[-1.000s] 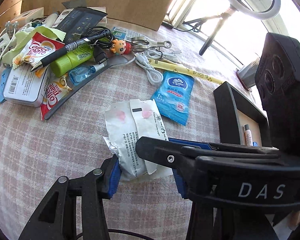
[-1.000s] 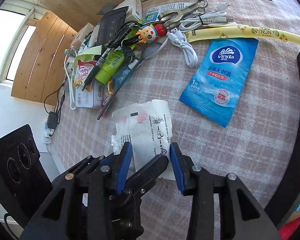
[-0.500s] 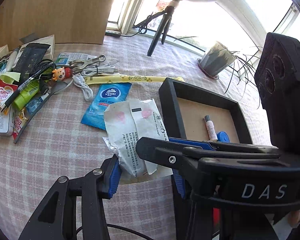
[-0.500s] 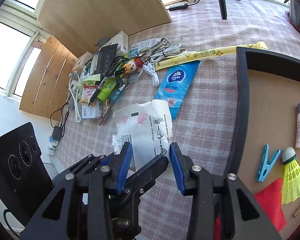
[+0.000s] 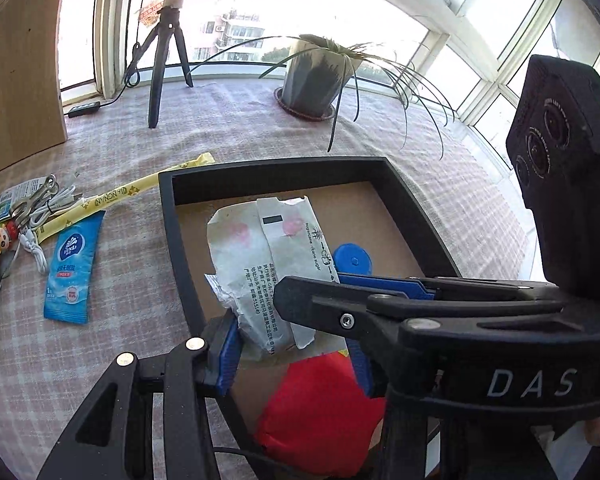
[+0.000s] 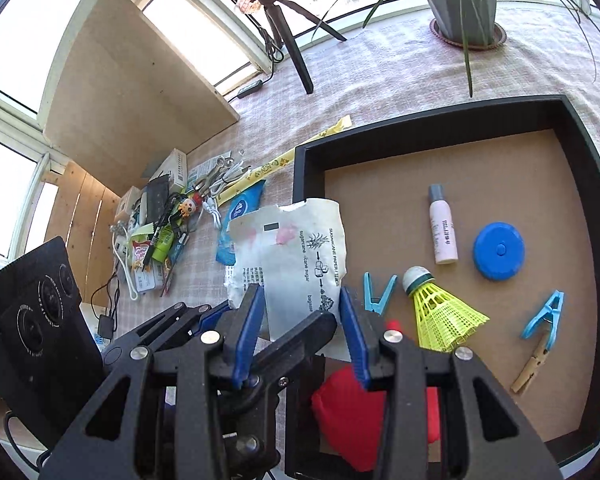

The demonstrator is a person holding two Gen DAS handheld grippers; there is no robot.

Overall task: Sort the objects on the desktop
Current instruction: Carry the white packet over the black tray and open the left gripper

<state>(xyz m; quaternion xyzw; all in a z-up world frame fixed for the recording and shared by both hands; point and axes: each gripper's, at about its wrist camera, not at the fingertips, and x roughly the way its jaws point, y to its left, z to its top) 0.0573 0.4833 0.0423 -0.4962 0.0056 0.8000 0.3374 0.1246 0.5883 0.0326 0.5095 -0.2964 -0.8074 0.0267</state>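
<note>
A crumpled white paper packet [image 5: 260, 248] printed with black text hangs over the left part of the black tray [image 5: 172, 232]. My left gripper [image 5: 294, 348] is shut on its lower end, blue pads at either side. The right gripper crosses in from the right and grips the same packet. In the right wrist view the packet [image 6: 292, 248] sits between the pads of my right gripper [image 6: 300, 320], above the tray's [image 6: 308, 172] left rim. The tray holds a red cloth [image 6: 348, 412], a yellow shuttlecock [image 6: 440, 308], a white tube [image 6: 442, 232], a blue lid [image 6: 498, 250] and two blue pegs [image 6: 544, 316].
Left of the tray lie a blue wipe packet [image 5: 74, 264], a yellow strip [image 5: 120, 196] and a clutter pile [image 6: 160, 224] of cables, sachets and boxes. A potted plant [image 5: 316, 76] and a tripod [image 5: 164, 60] stand at the back. A wooden board [image 6: 132, 92] leans at the far left.
Both grippers have carried the paper packet to the right and upward, from above the tablecloth beside the clutter to above the tray. The grip on it looks unchanged.
</note>
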